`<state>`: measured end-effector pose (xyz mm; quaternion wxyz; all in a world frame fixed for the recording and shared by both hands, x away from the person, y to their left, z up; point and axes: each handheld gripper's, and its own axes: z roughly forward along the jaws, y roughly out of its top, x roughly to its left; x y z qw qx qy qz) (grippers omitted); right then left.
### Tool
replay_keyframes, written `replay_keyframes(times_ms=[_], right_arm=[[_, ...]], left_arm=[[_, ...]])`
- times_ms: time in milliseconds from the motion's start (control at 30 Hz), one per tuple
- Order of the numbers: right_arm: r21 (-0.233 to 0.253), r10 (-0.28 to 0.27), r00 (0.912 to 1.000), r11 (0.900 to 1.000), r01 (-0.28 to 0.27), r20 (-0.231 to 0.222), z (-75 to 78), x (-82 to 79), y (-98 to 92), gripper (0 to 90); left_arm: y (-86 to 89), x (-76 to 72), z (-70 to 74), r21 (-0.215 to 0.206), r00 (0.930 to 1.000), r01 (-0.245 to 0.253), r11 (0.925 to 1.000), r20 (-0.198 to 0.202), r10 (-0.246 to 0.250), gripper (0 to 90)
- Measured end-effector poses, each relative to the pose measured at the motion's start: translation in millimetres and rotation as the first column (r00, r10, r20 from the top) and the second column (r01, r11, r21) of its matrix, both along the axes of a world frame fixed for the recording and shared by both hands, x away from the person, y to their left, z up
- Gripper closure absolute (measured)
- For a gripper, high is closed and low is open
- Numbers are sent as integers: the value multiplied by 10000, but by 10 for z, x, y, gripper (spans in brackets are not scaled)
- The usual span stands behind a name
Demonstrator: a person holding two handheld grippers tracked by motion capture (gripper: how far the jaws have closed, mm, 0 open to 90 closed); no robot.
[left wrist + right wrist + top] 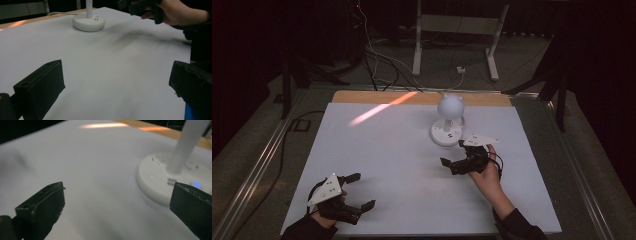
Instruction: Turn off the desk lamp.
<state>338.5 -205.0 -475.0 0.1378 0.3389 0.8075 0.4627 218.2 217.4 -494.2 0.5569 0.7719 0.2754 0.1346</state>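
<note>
The left hand-held gripper (357, 191) sits near the front left corner of the table (377, 150), its jaws spread wide with nothing between them; in the left gripper view both black jaws stand far apart over bare white surface. The left hand (324, 215) grips it from the front edge, a grey three-cornered plate on its top. The right hand-held gripper (452, 155) is held right of the table's middle, pointing left, jaws likewise wide apart and holding nothing; in the right gripper view they frame white tabletop, with the lamp's base just beside the right-hand jaw. The right hand (486, 172) holds it, a dark sleeve (519, 227) reaching in from the front edge. The small white lamp (448, 120) stands toward the back edge, right of centre, near the right gripper but apart from it: a round base (160, 180) with a small blue light (197, 184), a thin stem and a rounded head. A streak of orange light (379, 110) crosses the back left part of the table. Cables (382, 65) lie on the floor beyond the back edge.
</note>
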Motion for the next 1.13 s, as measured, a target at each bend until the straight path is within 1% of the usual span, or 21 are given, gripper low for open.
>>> replay_keyframes(times_ms=[67, 200, 233, 300, 367, 433, 500, 567, 633, 700, 733, 800, 900, 1000, 1133], right_arm=[[-260, -141, 9998, 9996, 144, 118, -26, -72, -77, 0], [-279, -161, 9999, 9995, 161, -30, -58, -195, -222, 0], [-258, -136, 9999, 9996, 135, -23, -65, -229, -255, 0], [-384, -198, 9998, 9991, 198, 2, -79, -282, -307, 0], [-364, -175, 9998, 9992, 179, 92, -98, -343, -369, 0], [-477, -115, 9999, 9988, 120, 124, -126, -389, -430, 0], [-363, -165, 9998, 9992, 167, 80, -157, -436, -498, 0], [-443, -175, 9998, 9989, 176, 34, -184, -483, -560, 0], [-382, -270, 9996, 9989, 269, -8, -203, -535, -632, 0], [-196, -268, 9996, 9994, 268, -9, -221, -568, -691, 0], [-203, -321, 9995, 9993, 320, -39, -231, -588, -716, 0], [-375, -422, 9991, 9984, 420, -58, -256, -626, -763, 0], [-368, -469, 9986, 9983, 460, -234, -279, -660, -809, 0], [-582, -484, 9985, 9972, 469, -244, -299, -680, -827, 0], [-588, -481, 9986, 9972, 467, -227, -300, -674, -825, 0]], left_arm=[[4, -3, 4, -94, 10000, -31, 10000, 9, 31, 6], [-3, -3, 4, -37, 10000, 4, 10000, 17, -4, 6], [-5, -3, 3, -32, 10000, 19, 10000, 17, -19, 6], [-7, -3, 1, -20, 10000, 25, 10000, 9, -25, 6], [-4, -4, 4, -31, 10000, 11, 10000, 17, -11, 6], [-2, -8, 7, -65, 10000, -4, 10000, 20, 4, 6], [0, -9, 8, -40, 10000, 4, 10000, 36, -3, 6], [-1, -8, 8, -43, 10000, 1, 10000, 35, -1, 6], [-4, -7, 6, -34, 10000, 6, 10000, 20, -6, 6], [-6, -7, 6, -27, 10000, 11, 10000, 26, -11, 6], [-6, -8, 6, -25, 10000, 10, 10000, 22, -10, 6], [-7, -9, 6, -18, 10000, -1, 10000, 33, 2, 6], [-7, -8, 8, -17, 10000, -6, 10000, 43, 6, 6], [-9, -8, 10, -23, 10000, -1, 10000, 78, 1, 6], [-7, -7, 10, -34, 10000, -2, 10000, 84, 2, 6]])
